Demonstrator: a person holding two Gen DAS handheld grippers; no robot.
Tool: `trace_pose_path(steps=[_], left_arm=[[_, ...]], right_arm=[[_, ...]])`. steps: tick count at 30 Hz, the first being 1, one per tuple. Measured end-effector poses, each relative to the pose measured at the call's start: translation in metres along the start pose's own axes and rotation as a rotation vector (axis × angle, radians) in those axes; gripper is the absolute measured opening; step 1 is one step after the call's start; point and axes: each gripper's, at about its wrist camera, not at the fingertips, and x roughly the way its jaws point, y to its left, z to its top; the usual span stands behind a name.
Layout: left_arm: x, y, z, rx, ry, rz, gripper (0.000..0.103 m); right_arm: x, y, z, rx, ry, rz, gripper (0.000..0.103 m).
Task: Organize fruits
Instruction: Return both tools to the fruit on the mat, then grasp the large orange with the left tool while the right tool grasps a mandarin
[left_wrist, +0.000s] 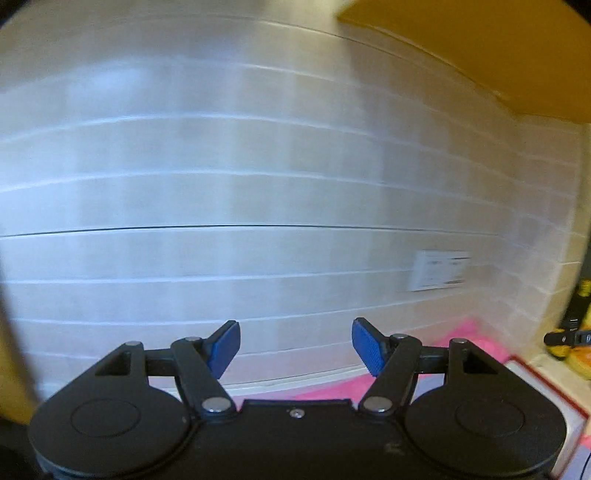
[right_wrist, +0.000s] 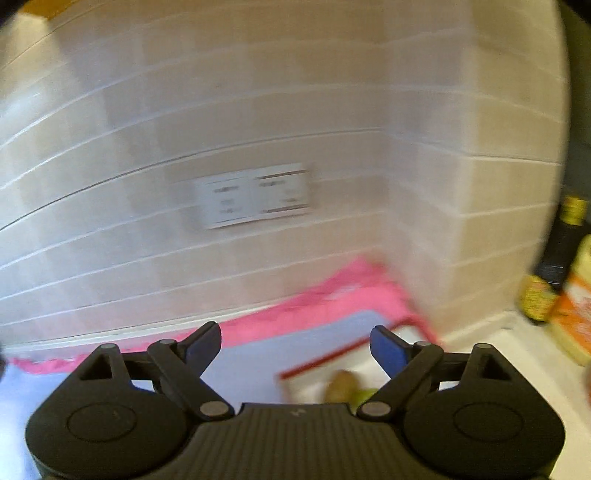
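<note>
Both claws stood wide with nothing between their blue pads, the left claw (left_wrist: 295, 347) facing a tiled wall (left_wrist: 258, 199) and the right claw (right_wrist: 295, 349) facing the same wall near a socket plate (right_wrist: 255, 195). A blurred brownish fruit (right_wrist: 341, 384) lay low and just right of centre between the right claw's fingers, inside a red-edged white tray (right_wrist: 402, 332) on a pink cloth (right_wrist: 332, 299). Bottles (right_wrist: 561, 258) stood on the worktop (right_wrist: 517, 350) far to that claw's right.

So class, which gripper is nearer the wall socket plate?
Right, probably. The right gripper faces the wall socket plate almost head-on; from the left gripper it sits smaller, off to its right.
</note>
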Motion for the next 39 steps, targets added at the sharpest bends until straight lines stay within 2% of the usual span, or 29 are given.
trace_pose_path(steps=[7,13,19,24,31,35,39], left_arm=[[-0.043,0.044,-0.025,0.034,0.017,0.202,0.081],[-0.057,0.070,-0.057,0.032,0.070,0.249,0.082],[-0.025,0.074,-0.093,0.089,0.221,0.152,0.083],[0.034,0.068,-0.120,0.174,0.349,0.118,0.083],[0.112,0.053,-0.140,0.226,0.492,-0.040,0.083],[0.156,0.045,-0.152,0.269,0.576,-0.077,0.083],[0.185,0.039,-0.165,0.318,0.665,-0.089,0.082]], right_arm=[[0.038,0.076,0.000,-0.039,0.065,0.164,0.092],[0.065,0.129,-0.001,-0.100,0.138,0.252,0.092],[0.100,0.153,-0.012,-0.124,0.220,0.254,0.092],[0.138,0.140,-0.027,-0.091,0.305,0.190,0.092],[0.183,0.114,-0.064,-0.023,0.411,0.121,0.091],[0.202,0.110,-0.088,-0.042,0.470,0.113,0.088],[0.217,0.112,-0.105,-0.067,0.515,0.138,0.080]])
